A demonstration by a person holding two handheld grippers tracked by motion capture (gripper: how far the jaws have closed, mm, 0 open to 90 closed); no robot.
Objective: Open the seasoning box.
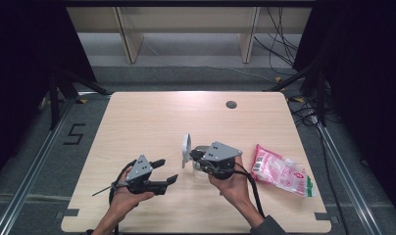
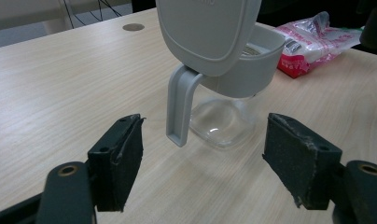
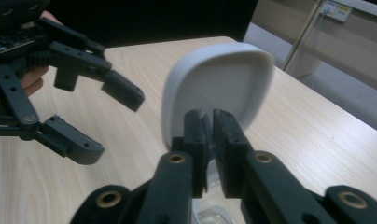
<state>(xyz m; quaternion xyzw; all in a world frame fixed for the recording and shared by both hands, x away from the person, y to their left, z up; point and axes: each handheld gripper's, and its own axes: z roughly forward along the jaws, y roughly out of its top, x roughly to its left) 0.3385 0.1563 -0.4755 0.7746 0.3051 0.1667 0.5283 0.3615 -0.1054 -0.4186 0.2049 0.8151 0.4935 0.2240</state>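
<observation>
On the light wooden table (image 1: 152, 117) a clear jar (image 2: 222, 122) with a grey collar and a grey flip lid (image 1: 186, 148) stands just right of the table's middle, at about four o'clock from the centre in the high view. The lid is swung up and stands nearly upright over the collar; a grey handle (image 2: 179, 105) hangs down the jar's side, its tip free above the tabletop. The right gripper (image 1: 202, 157) sits at the jar, coming in from its four o'clock, and in the right gripper view its jaws stand narrow, almost together, pinched on the jar's rim just below the raised lid (image 3: 219, 84); whether the pads press hard cannot be told. The left gripper (image 1: 165, 171) lies at the jar's eight o'clock, near but apart from it, its jaws spread wide with nothing between them; in the left gripper view the handle and jar stand beyond the pads (image 2: 126, 158), untouched. A pink and white plastic packet (image 1: 279, 170) lies at the jar's three o'clock, near the table's right edge. A small dark round grommet (image 1: 231, 104) sits at twelve o'clock, toward the far edge.
</observation>
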